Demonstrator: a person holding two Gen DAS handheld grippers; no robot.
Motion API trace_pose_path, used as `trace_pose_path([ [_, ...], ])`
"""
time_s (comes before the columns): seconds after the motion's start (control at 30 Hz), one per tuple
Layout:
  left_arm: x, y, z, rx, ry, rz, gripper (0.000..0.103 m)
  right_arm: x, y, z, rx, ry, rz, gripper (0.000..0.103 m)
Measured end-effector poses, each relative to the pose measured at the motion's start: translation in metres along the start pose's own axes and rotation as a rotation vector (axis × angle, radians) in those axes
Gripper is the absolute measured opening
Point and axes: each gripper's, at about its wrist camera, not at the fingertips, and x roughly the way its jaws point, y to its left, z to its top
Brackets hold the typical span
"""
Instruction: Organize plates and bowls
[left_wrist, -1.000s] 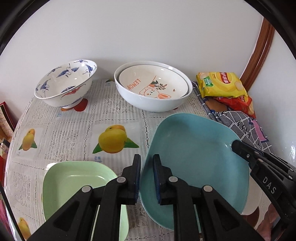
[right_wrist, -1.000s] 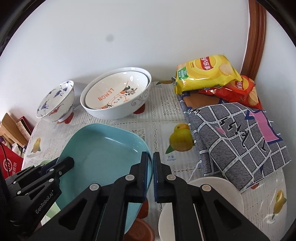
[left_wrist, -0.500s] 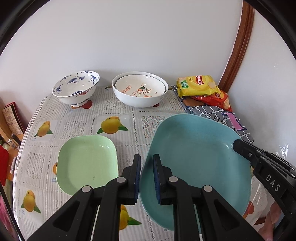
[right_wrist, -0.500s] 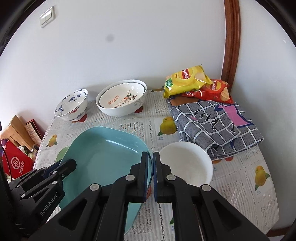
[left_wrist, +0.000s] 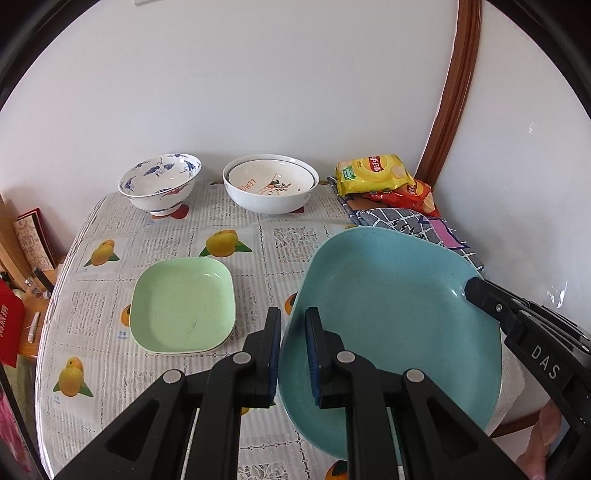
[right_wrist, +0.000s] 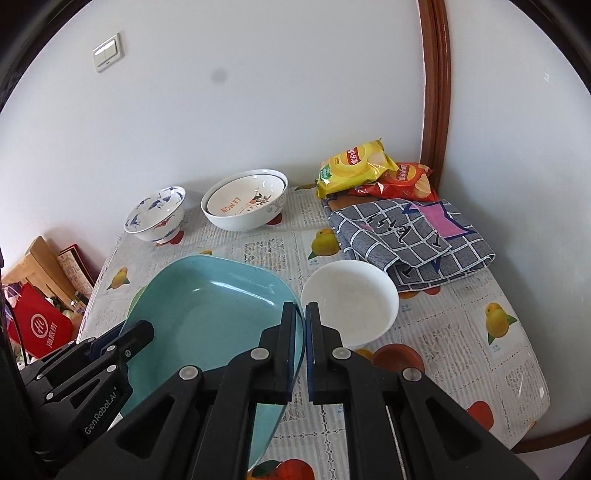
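A large blue plate (left_wrist: 391, 306) hangs tilted above the table, carried by both grippers. My left gripper (left_wrist: 293, 332) is shut on its left rim, and my right gripper (right_wrist: 304, 321) is shut on its right rim. The right gripper's tip (left_wrist: 476, 291) shows over the plate's far edge in the left wrist view. On the tablecloth lie a green square plate (left_wrist: 183, 304) to the left and a plain white bowl (right_wrist: 351, 301) to the right. By the wall stand a blue-and-white crane bowl (left_wrist: 160, 182) and two nested white lemon bowls (left_wrist: 269, 184).
Yellow and red snack bags (right_wrist: 354, 166) and a folded checked cloth (right_wrist: 410, 236) fill the table's back right corner. A red bag (right_wrist: 37, 328) and books stand off the table's left edge. The wall runs behind the bowls.
Both grippers have drawn back from the wall and risen with the blue plate. The bowls look smaller, and the whole green plate and the white bowl have come into sight.
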Motion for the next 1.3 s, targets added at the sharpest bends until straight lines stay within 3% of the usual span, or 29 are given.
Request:
trace_pose_path([
  [0.67,-0.028,0.01,-0.011,-0.027,-0.028,-0.002,0.014,-0.034,0.015,-0.011,-0.014,-0.05,0.01,0.005],
  [1.3,0.003,0.05,-0.007,-0.063,0.023,0.021,0.014,0.009,0.048,-0.005,-0.015,-0.002,0.034,0.005],
])
